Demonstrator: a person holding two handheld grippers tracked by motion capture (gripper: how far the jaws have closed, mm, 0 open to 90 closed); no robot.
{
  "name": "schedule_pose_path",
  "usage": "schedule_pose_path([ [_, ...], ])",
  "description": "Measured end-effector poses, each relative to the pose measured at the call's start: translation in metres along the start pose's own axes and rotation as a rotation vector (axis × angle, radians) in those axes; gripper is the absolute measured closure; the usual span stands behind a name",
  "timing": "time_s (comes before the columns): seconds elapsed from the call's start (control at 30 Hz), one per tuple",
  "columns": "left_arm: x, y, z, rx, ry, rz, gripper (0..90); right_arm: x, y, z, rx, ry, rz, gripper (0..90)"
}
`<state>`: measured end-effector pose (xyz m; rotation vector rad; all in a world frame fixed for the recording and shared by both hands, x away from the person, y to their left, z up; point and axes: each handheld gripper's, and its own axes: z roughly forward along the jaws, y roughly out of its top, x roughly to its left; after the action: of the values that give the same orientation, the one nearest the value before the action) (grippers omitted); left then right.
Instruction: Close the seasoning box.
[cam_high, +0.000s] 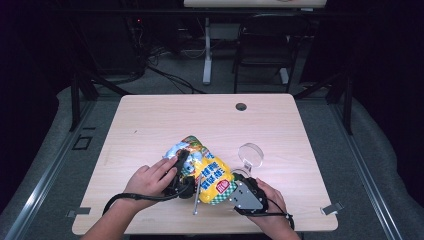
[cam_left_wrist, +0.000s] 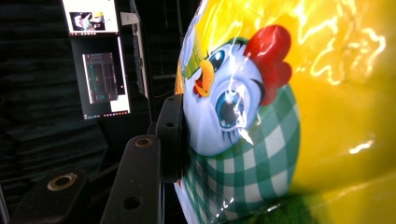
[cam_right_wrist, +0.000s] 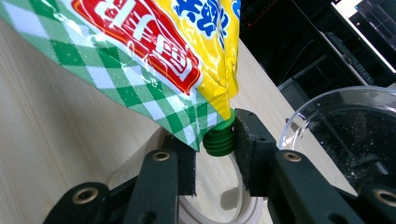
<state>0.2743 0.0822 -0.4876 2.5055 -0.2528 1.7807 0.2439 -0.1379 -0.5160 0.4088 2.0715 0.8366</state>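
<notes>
Two grippers on one glossy yellow pouch (cam_high: 210, 172) mid-table: left gripper (cam_high: 181, 172) pinching its body, right gripper (cam_right_wrist: 215, 149) clamped on its ribbed green cap (cam_right_wrist: 219, 139). Clear round bowl (cam_high: 250, 153) just beside, metal rod (cam_high: 196, 196) below.

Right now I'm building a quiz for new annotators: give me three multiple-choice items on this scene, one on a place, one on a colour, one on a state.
1. Where does the clear bowl stand?
A. right of the pouch
B. left of the pouch
C. on the floor

2. What colour is the pouch's screw cap?
A. red
B. green
C. white

3. What is the right gripper doing?
A. hanging open over the bowl
B. lying on the table
C. gripping the cap

Answers: 1 A, the high view shows the bowl right of the yellow pouch; 2 B, the ribbed cap is green; 3 C, both jaws press the cap's sides.
</notes>
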Motion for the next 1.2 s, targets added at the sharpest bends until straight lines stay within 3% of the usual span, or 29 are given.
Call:
schedule_pose_path([
  [0.53,0.0060,0.0030,-0.0010,0.010,-0.006,0.046,64.2,0.0007,-0.0003,0.0002,0.001,-0.010,-0.016,71.2],
  [1.2,0.0059,0.0089,-0.0045,0.021,0.067,0.105,64.2,-0.0004,-0.0018,0.0000,-0.003,-0.011,0.010,71.1],
])
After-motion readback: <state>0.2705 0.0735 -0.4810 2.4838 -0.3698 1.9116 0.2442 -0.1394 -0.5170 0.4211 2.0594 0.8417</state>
